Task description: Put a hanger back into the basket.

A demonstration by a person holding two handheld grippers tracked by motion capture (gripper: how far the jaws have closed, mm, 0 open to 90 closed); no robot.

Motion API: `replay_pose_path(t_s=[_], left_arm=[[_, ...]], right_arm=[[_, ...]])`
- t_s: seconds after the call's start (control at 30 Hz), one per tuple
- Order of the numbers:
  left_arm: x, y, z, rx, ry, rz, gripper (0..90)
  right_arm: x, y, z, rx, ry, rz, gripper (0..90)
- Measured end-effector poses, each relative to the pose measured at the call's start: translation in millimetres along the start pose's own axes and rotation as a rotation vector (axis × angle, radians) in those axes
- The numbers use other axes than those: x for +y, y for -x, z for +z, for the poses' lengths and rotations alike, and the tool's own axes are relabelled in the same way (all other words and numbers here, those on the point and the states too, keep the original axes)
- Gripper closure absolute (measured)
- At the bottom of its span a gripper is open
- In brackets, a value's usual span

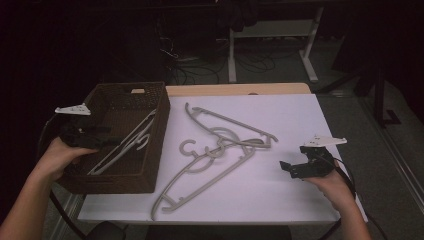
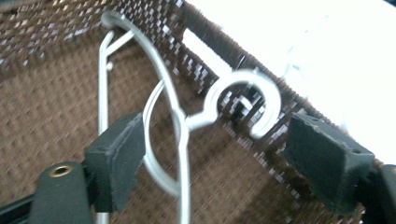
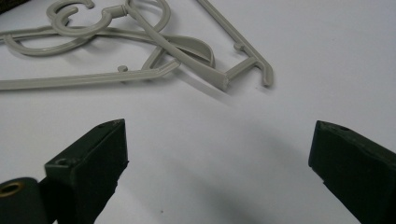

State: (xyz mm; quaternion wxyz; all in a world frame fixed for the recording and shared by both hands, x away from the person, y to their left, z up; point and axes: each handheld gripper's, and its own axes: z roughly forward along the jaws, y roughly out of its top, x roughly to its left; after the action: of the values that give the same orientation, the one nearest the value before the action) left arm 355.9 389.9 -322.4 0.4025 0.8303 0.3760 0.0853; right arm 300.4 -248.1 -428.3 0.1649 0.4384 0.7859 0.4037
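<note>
From high up, a brown basket point(image 1: 152, 145) sits at the left of the white counter point(image 1: 290, 190). One hanger point(image 1: 122, 145) already lies inside it. Two more hangers point(image 1: 220, 150) lie crossed in the middle of the counter, so I think they are left to do. The left tongs point(image 1: 102, 136) hang over the basket and the right tongs point(image 1: 287, 167) wait at the lower right.

Looking along the left tongs, the pads stand wide apart with the basket hanger point(image 2: 180, 121) lying loose below them.

Looking along the right tongs, they are open and hold nothing, and the crossed hangers point(image 3: 154, 46) lie at the top of the frame
</note>
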Motion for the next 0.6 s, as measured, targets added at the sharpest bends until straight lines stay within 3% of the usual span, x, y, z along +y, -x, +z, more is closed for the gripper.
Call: replay_pose_path(t_s=[0.17, 0.3, 0.6], left_arm=[[15.9, 13.7, 3.8, -0.029, 0.027, 0.020, 15.2], [31.7, 24.9, 12.0, -0.078, 0.045, 0.039, 14.7], [67.3, 62.7, 45.1, -0.148, 0.064, 0.106, 15.3]], right_arm=[[1.0, 0.2, 0.2, 0.004, 0.001, 0.000, 4.4], [1.3, 0.5, 1.0, 0.003, -0.004, -0.001, 4.7], [2.8, -1.1, 4.0, 0.010, -0.007, -0.009, 4.7]])
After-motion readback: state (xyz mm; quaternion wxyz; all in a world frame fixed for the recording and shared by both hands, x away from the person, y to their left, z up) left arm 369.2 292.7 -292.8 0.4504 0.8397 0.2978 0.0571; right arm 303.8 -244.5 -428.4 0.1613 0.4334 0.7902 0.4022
